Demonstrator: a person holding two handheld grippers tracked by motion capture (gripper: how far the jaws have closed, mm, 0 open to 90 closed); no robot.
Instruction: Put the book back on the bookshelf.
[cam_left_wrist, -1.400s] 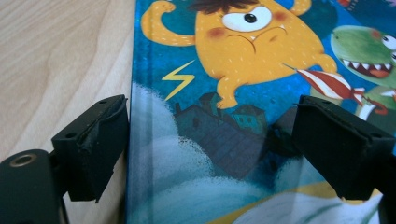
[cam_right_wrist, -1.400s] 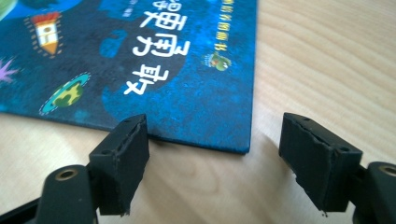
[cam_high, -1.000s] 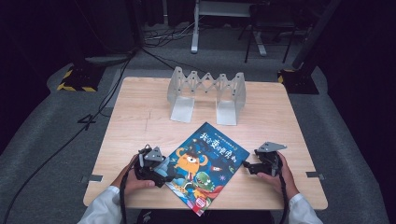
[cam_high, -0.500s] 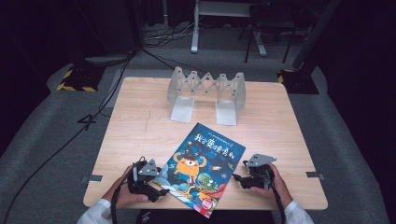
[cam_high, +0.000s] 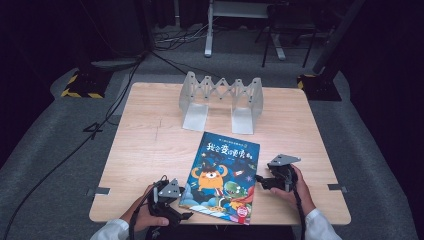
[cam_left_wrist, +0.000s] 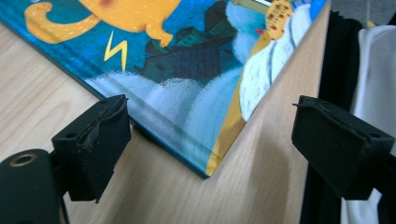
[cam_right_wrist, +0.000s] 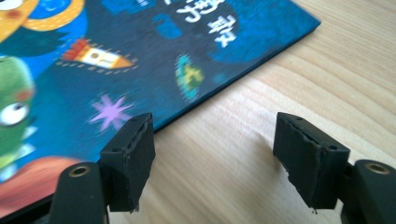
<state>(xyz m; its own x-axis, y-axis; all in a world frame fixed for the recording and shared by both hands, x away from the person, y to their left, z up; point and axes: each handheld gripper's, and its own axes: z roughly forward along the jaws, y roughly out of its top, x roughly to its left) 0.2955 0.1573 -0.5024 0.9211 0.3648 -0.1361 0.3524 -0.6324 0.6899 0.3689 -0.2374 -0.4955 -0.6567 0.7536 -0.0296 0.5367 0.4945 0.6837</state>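
A wooden table (cam_high: 150, 145) fills the middle of the high view. Its top is pale, with fine wood lines, and small metal clips sit on its left and right edges. Around it lies a grey floor (cam_high: 45, 165), and the room behind is very dark. Black cables (cam_high: 125, 95) run over the floor at the upper left, near a block with yellow and black stripes (cam_high: 80, 85). The metal legs of a stand (cam_high: 210, 30) show at the top of the frame.

A grey folding book rack (cam_high: 220, 100) stands on the far part of the table, above the middle.

The picture book (cam_high: 222, 180) lies flat on the table, below the middle of the frame, closed, with its blue cover up. Its low edge is close to the table's near edge.

The left gripper (cam_high: 172, 210) is at the lower left, just beside the book's lower left corner. In the left gripper view that corner (cam_left_wrist: 205, 163) sits between the wide open jaws, and the pads do not squeeze it.

The right gripper (cam_high: 262, 181) is at the lower right, by the book's right edge. Its jaws have just been closing a little, but they stand apart. In the right gripper view one pad (cam_right_wrist: 128, 158) sits over the book's edge and the other over bare wood.
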